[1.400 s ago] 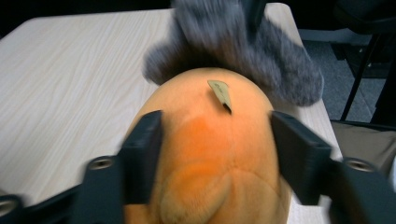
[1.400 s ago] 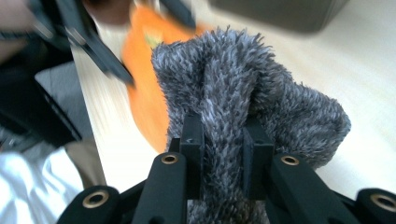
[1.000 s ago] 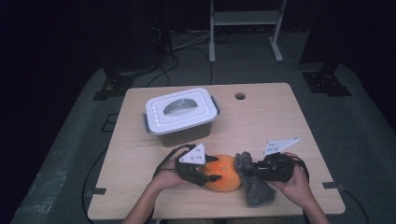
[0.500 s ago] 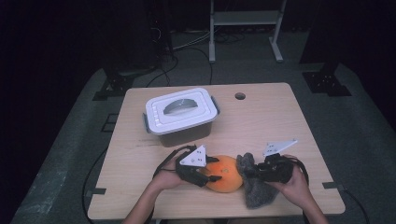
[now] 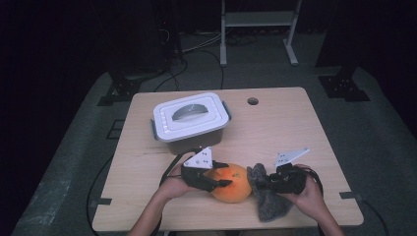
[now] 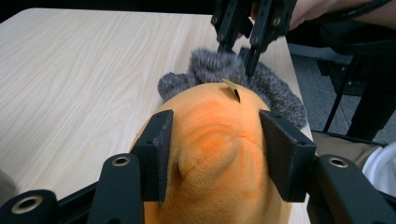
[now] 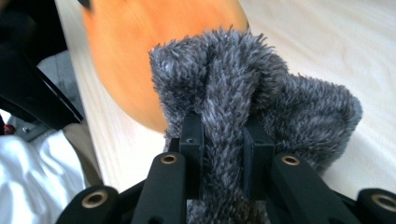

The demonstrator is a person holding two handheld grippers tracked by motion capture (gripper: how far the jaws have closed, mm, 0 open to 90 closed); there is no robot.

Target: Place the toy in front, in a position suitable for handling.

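- Pads of the left tool are seen on either flank of the orange plush; the jaws have just been closing, and the soft body is judged gripped, since it bulges between them.
- Grey fuzzy fabric is clamped tight in the right tool, a fold of it being pinched between the two pads.
- The orange plush is found at the near edge of the counter, directly ahead of the left tool, with its rounded length running away towards the right tool.
- The grey fabric is laid just right of the plush and touches it, so the two tools face each other across both items; any parting move is judged to depend on that line.
- Both hands are held low over the counter, the left hand turned inward, the right hand likewise.
- Farther back, well apart, a lidded white container is left standing.
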